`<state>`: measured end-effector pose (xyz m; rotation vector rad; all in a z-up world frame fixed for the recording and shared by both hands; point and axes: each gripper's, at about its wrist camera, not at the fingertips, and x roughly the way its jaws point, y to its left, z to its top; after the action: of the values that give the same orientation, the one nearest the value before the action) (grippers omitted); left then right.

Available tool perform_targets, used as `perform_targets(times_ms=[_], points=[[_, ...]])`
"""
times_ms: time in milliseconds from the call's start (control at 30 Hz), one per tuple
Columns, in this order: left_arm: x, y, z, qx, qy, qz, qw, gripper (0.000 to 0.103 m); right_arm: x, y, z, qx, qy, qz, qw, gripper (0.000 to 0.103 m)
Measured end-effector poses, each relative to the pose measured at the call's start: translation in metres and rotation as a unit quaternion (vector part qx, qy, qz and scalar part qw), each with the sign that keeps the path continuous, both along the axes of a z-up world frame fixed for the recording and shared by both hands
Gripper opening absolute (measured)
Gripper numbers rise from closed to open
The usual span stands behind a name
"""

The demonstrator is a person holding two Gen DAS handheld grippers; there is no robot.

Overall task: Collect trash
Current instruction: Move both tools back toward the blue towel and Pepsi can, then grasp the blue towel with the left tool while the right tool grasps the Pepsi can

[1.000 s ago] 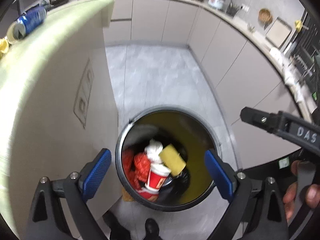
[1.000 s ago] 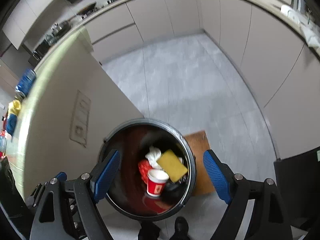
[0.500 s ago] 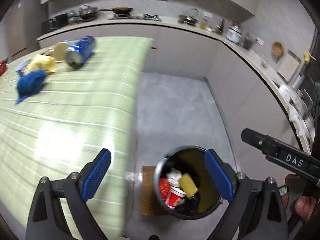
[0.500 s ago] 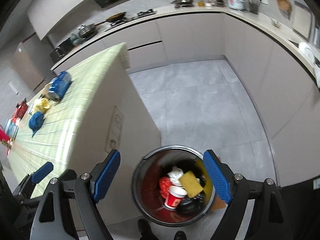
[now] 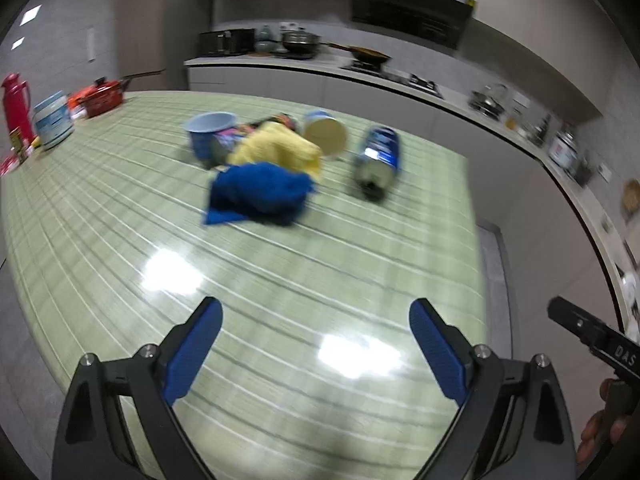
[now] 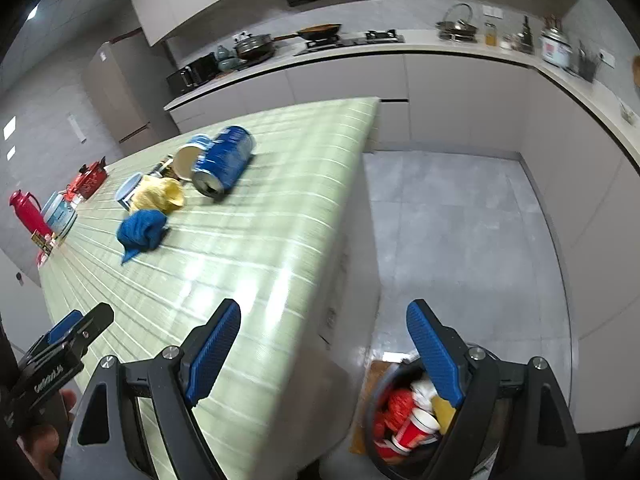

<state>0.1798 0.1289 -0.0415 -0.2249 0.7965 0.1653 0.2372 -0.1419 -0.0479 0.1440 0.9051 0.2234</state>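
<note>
Both grippers have swung up and away from the bin within the last second. A second ago each wrist view looked straight down into it; now both look across the green table, and only the right view keeps the bin, low at the frame bottom, on the floor just beside the table's end.

The left gripper stands wide open with nothing between its pads. The right gripper is equally wide, also empty, and has not changed its opening.

The bin already holds a red cup, a yellow sponge and red wrapping. Remaining trash lies in one cluster toward the table's far side: a blue can on its side nearest the table's end, a paper cup tipped over just beside it, then a yellow cloth, a blue cloth in front of that, and a blue bowl farthest from the can.

Judgement: a deposit is complete and the next pick is starting; the can looks the nearest candidate.
</note>
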Motion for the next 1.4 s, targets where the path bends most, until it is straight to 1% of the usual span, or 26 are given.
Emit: perform_targets(times_ms=[200,300,367,533,700,867,1033,1133,1300,1367,1400], points=[[0.036,0.051,-0.004,-0.013,-0.003,0.032,0.9994,0.099,0.038,0.058,0.009,-0.006,-0.009,0.013,1.000,0.086],[0.055,0.065,-0.005,-0.011,-0.004,0.045,0.9989,0.101,0.056,0.081,0.011,-0.007,-0.013,0.011,1.000,0.086],[0.072,0.074,-0.008,-0.021,-0.002,0.045,0.9988,0.101,0.069,0.095,0.011,-0.011,-0.015,0.009,1.000,0.086],[0.100,0.079,-0.018,-0.037,0.006,0.046,0.9982,0.101,0.096,0.109,0.006,-0.013,-0.011,-0.009,1.000,0.086],[0.125,0.082,-0.038,-0.044,0.029,0.065,0.9965,0.101,0.119,0.115,0.002,-0.010,-0.006,-0.022,1.000,0.087],[0.132,0.101,-0.051,-0.032,0.036,0.075,0.9960,0.101,0.140,0.131,-0.004,-0.008,-0.001,-0.019,1.000,0.087],[0.127,0.128,-0.052,-0.021,0.031,0.085,0.9957,0.101,0.164,0.145,-0.008,-0.001,0.001,-0.017,1.000,0.086],[0.127,0.139,-0.052,-0.021,0.031,0.084,0.9957,0.101,0.182,0.153,-0.012,0.002,0.004,-0.017,1.000,0.086],[0.129,0.149,-0.055,-0.043,0.039,0.072,0.9957,0.101,0.213,0.159,-0.025,0.016,0.027,-0.025,0.999,0.086],[0.133,0.148,-0.058,-0.051,0.042,0.064,0.9957,0.099,0.222,0.160,-0.031,0.028,0.037,-0.027,0.999,0.086],[0.132,0.147,-0.057,-0.049,0.038,0.059,0.9963,0.096,0.226,0.160,-0.033,0.034,0.042,-0.027,0.998,0.086]])
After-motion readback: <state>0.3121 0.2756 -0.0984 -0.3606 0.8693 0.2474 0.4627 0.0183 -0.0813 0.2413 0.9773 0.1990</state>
